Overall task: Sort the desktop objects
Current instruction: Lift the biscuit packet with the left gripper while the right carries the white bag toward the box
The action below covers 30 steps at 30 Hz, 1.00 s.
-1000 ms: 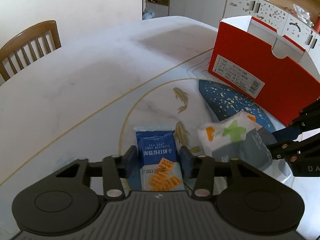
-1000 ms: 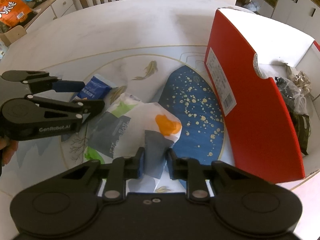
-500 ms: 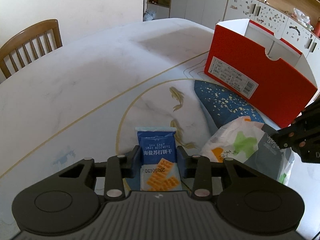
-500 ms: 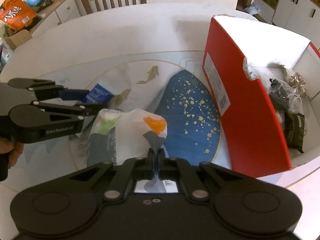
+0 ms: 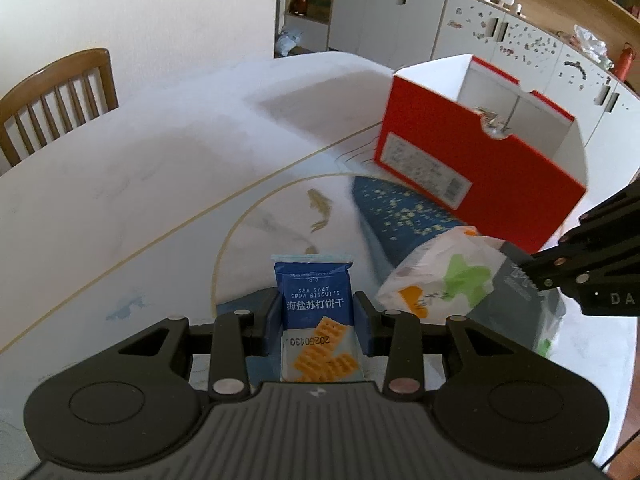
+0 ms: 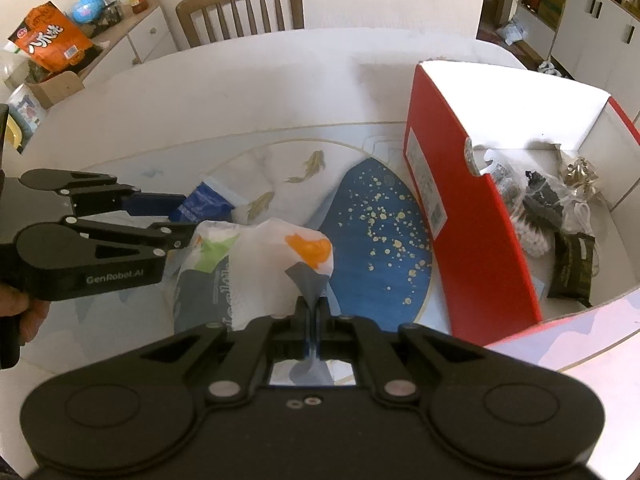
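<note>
Two grippers: both are seen closed on packets above a white marbled table [image 5: 132,184] printed with gold rings, fish and a dark blue speckled patch.
Left gripper [image 5: 318,322]: its jaws are clamped on the sides of a blue foil packet of sea salt soda biscuits [image 5: 316,320]; the packet is gripped across its middle, with its sealed top edge pointing away from the camera.
Biscuit packet, other view: only its blue end [image 6: 206,204] is seen between the left gripper's fingers [image 6: 160,200], just beside the white bag.
Right gripper [image 6: 310,312]: its jaws are pressed nearly together on a pinched corner of a soft white plastic bag with orange, green and grey print [image 6: 256,264].
White bag: the rest of it is seen bulging ahead of the fingers, over the table's round print.
Red cardboard box with white inside [image 6: 460,216]: it is placed to the right of both packets, open at the top, with a white label on its red wall.
Box contents: a dark wrapper [image 6: 572,268] and several clear bagged items are seen lying inside.
Wooden chair [image 6: 240,8]: it is placed at the table's far edge.
Person: part of a hand [image 6: 24,312] is seen behind the left gripper's handle.
</note>
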Available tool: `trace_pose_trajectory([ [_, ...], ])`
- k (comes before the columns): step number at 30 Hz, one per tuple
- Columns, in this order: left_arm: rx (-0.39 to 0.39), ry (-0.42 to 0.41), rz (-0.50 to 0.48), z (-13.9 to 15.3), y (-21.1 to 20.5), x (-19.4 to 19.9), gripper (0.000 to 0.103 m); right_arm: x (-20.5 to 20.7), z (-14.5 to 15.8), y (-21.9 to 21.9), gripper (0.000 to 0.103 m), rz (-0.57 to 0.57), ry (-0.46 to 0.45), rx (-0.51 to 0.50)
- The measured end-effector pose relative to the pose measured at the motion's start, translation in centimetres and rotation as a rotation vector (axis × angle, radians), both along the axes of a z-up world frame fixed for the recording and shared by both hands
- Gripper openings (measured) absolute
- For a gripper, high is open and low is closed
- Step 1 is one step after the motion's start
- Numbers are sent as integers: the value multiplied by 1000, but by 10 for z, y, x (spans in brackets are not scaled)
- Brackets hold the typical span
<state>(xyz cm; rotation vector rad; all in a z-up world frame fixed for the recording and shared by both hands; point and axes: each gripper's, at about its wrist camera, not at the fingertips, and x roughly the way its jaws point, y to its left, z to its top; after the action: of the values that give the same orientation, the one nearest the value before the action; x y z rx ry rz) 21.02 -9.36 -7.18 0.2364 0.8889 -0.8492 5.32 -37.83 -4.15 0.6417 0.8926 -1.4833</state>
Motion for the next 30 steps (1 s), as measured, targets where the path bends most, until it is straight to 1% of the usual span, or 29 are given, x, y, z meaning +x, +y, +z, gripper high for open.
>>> trace_pose_trajectory([
  [10, -27, -15, -7, 26, -1, -17, 36, -7, 21, 22, 1, 24, 5, -42],
  [17, -37, -40, -8, 44, -4, -27, 36, -15, 39, 36, 1, 32, -3, -70],
  [30, -65, -60, -4, 75, -19, -35, 36, -44, 81, 44, 1, 44, 19, -131],
])
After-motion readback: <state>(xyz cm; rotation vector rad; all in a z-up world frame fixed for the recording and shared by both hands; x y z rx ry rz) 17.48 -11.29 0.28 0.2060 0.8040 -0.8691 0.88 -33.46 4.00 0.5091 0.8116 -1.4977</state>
